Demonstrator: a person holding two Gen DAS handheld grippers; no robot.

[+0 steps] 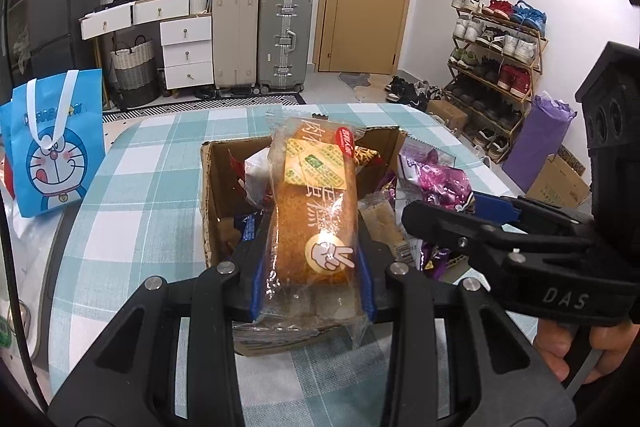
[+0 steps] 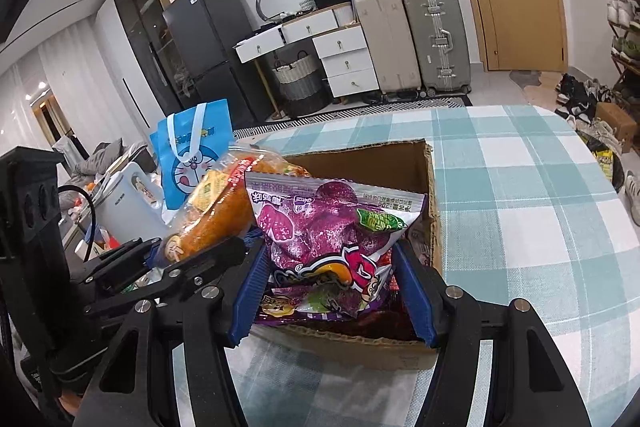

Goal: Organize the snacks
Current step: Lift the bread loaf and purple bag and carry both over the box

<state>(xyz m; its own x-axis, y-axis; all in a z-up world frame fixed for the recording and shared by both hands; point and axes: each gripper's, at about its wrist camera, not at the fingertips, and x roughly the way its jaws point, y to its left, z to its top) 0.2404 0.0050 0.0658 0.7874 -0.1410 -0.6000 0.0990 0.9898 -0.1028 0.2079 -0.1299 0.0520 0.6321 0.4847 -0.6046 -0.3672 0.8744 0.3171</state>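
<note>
My left gripper (image 1: 311, 281) is shut on a clear-wrapped orange cake (image 1: 312, 215), holding it above an open cardboard box (image 1: 210, 195) with several snack packets inside. The right gripper (image 2: 334, 289) is shut on a purple snack bag (image 2: 328, 239), which hangs over the same box (image 2: 434, 223). In the left wrist view the right gripper (image 1: 444, 217) comes in from the right with the purple bag (image 1: 436, 175). From the right wrist camera, the left gripper (image 2: 172, 259) shows at the left, carrying the cake (image 2: 224, 207).
A checked teal and white cloth (image 1: 152, 187) covers the table. A blue cartoon bag (image 1: 52, 143) stands at its left edge, and a white appliance (image 2: 128, 203) sits beside it. Suitcases, drawers, a shoe rack and a door lie beyond. A hand (image 1: 576, 351) holds the right gripper.
</note>
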